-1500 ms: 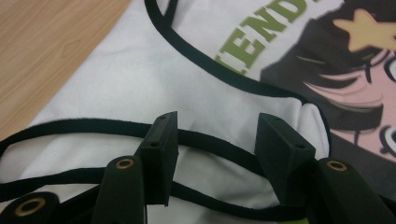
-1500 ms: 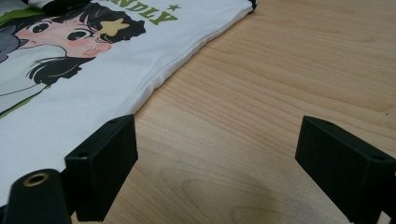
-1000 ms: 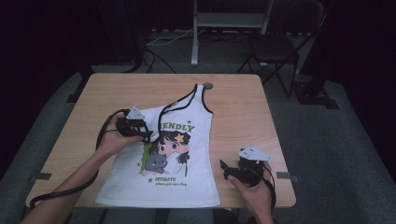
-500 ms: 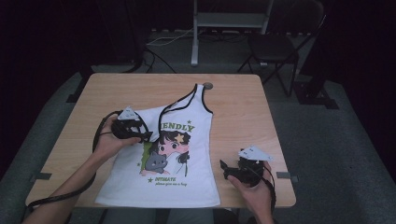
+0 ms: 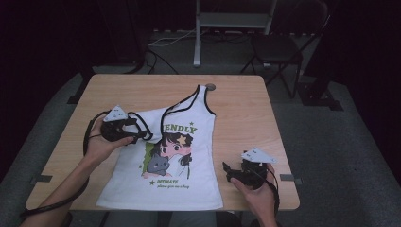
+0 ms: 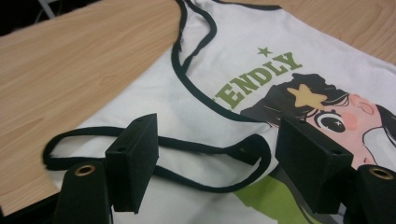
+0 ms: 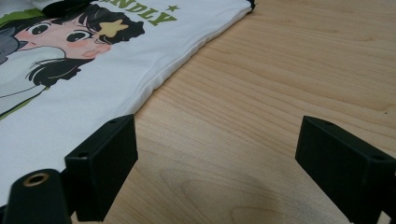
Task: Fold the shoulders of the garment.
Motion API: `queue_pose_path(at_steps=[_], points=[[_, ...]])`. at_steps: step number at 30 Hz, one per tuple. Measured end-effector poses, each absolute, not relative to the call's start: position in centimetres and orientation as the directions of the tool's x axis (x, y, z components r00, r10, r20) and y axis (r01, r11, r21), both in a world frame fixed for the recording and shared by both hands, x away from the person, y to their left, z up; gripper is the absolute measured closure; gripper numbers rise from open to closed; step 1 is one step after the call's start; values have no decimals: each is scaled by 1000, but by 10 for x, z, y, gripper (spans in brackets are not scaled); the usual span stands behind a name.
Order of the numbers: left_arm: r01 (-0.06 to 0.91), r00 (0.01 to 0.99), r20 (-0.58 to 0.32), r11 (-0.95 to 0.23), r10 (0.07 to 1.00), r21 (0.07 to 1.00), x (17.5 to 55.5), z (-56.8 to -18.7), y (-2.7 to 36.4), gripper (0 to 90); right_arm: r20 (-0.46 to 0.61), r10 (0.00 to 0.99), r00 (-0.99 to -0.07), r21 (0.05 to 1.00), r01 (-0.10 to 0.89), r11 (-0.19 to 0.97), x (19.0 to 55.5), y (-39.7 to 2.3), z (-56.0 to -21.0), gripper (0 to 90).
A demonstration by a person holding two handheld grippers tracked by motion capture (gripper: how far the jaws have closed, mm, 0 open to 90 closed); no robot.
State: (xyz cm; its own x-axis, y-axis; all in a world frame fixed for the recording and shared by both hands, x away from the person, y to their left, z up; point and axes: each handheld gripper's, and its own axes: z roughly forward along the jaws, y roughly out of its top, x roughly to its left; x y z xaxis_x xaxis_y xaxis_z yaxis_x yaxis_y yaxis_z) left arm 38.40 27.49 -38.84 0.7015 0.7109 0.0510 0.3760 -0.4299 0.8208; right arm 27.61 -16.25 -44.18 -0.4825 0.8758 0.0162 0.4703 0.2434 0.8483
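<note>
A white tank top [image 5: 189,179] with black trim and a cartoon girl print lies flat on the wooden table [image 5: 246,109]. Its left shoulder strap [image 6: 201,149] is folded over onto the front in a loose black loop. My left gripper [image 5: 143,135] hovers at the top's left shoulder and points right. Its jaws have just been opening and now stand open [image 6: 215,140]; the strap lies under the gap and the pads do not press on it. My right gripper [image 5: 228,171] rests open [image 7: 219,140] on bare wood just beside the top's [image 7: 70,93] right hem edge.
A small round grommet [image 5: 210,87] sits in the table beyond the top's neckline. Bare wood lies to the left and right of the garment. Behind the table stand a metal stand [image 5: 231,21] and a dark chair [image 5: 279,47], with cables on the floor.
My left gripper let go of the shoulder strap, its jaws spread, and it drew back left and slightly up. The strap now lies folded on the front. The right gripper kept still.
</note>
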Motion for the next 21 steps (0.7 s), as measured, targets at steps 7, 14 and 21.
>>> queue_pose_path(at_steps=[7,14,21], points=[[364,686,65,-419,725,832,373,-382,286,297,15,876,-482,848,471,244,276,-162,-442,122],[347,665,79,-400,743,848,365,-375,299,297,15,876,-482,848,471,245,276,-163,-442,122],[352,644,63,-368,763,861,356,-374,312,297,15,876,-481,848,471,244,276,-162,-442,122]])
